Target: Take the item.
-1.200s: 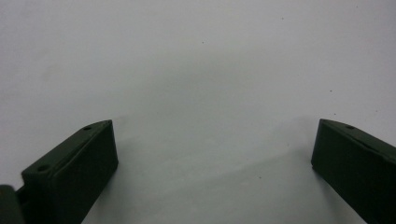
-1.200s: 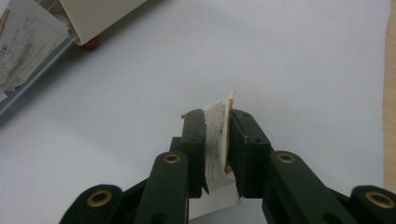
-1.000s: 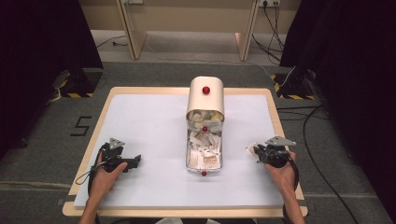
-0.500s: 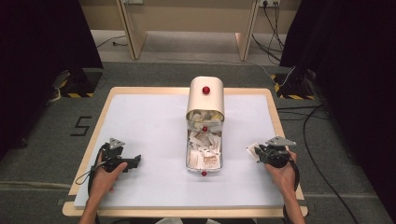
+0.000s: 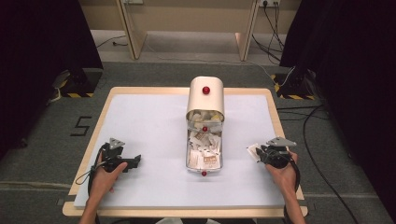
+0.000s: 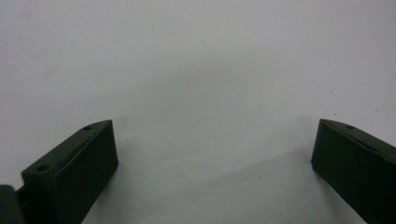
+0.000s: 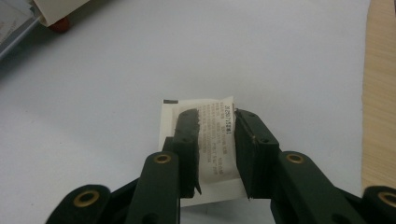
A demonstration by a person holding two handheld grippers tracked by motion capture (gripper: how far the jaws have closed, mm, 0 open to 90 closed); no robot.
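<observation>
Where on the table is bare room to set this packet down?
Bare room: the wide patch between the left claw and the tin box, and the strip between the box and the right claw holding the packet. The box is crowded with packets.

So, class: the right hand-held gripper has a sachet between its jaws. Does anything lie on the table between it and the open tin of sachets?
Nothing visible does. The right hand-held gripper holds the sachet low over the table, and the stretch from there to the tin is bare. The left hand-held gripper sits on the tin's far side.
</observation>
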